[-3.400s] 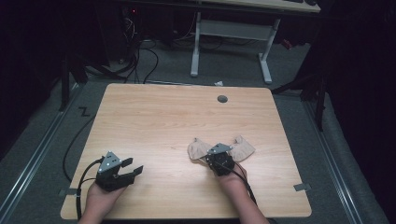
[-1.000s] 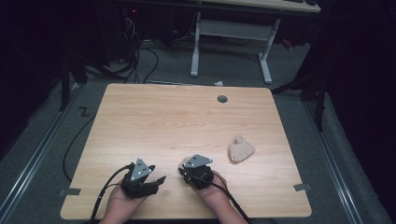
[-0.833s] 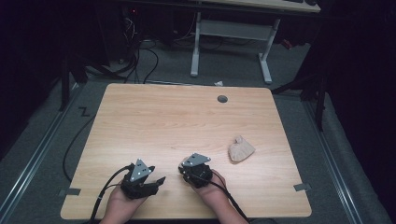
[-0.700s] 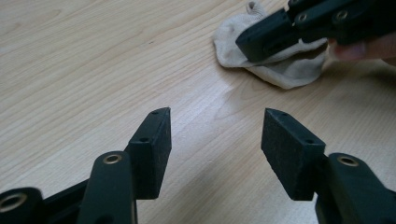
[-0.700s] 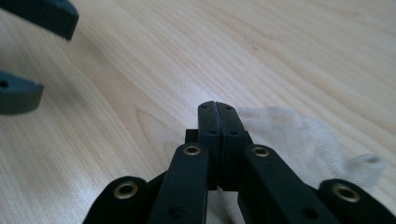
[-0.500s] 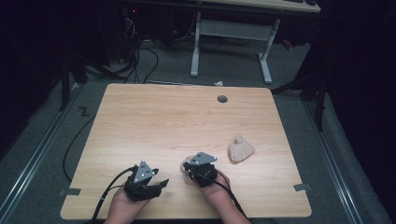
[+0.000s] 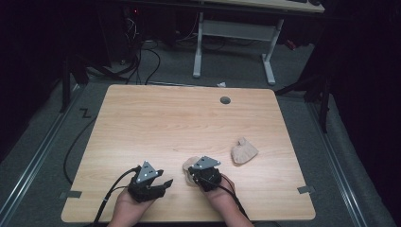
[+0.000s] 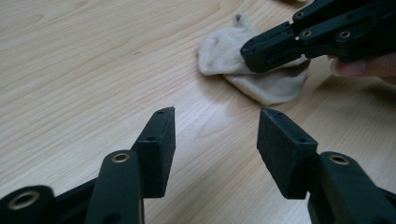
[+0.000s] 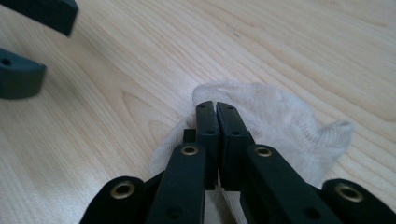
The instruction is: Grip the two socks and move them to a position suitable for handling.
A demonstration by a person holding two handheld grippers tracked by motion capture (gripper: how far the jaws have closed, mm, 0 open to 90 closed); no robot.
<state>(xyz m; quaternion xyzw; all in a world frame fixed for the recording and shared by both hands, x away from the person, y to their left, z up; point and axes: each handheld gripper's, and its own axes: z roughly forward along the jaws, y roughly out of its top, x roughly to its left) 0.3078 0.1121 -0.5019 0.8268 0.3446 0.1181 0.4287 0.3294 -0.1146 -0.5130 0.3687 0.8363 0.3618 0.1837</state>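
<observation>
sock [image 9: 285, 126] | soft ribbed beige knit, crumpled | right gripper [image 9: 215, 106] jaws pinching it

place: lab | cues: bare wooden table [image 7: 142, 118], floor cables [image 7: 142, 56], dark surrounds

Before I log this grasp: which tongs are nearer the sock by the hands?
Right. The right tongs are shut on the near sock. The left tongs stand open beside it, apart, jaws just closing on nothing.
</observation>
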